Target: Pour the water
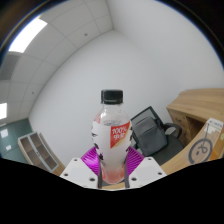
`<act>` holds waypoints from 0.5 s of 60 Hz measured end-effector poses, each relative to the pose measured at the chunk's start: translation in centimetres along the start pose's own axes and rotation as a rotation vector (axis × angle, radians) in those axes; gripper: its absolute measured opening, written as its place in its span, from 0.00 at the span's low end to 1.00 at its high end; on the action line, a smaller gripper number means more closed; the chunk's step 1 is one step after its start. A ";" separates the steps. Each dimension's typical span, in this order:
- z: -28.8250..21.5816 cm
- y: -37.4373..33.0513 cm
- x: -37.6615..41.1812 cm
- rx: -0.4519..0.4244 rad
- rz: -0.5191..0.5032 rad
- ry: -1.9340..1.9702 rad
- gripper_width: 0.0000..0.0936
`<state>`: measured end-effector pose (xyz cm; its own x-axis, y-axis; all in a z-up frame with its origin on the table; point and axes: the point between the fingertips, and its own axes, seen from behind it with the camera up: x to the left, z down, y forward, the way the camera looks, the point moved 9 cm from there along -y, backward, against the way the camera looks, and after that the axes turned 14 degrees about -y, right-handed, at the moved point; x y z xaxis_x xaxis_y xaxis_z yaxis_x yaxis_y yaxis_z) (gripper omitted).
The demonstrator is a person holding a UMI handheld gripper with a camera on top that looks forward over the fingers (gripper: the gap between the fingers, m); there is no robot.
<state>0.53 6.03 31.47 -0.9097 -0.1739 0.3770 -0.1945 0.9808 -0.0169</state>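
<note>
Room comes first: one white wall and one panelled ceiling [60,40] with two lit light panels fill most of the gripper view. Next down in size is one wooden table [200,105], seen at a tilt beyond the fingers to the right, with one white piece bearing a round mark leaning near its edge. One dark office chair [148,128] stands just beside that table. One pale shelf-like unit [38,150] sits well off on the other side. One bottle [112,135], clear plastic with a black cap and a red and white label, stands upright between the fingers, raised clear of the table. The gripper [112,172] has two fingers closed in on the bottle's lower body, the purple pads [93,160] pressing it from both sides.
</note>
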 end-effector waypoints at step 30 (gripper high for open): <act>12.3 0.0 -13.7 0.240 0.210 -0.600 0.32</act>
<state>8.48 7.36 14.91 -0.9696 -0.0690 -0.2347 -0.0046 0.9643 -0.2646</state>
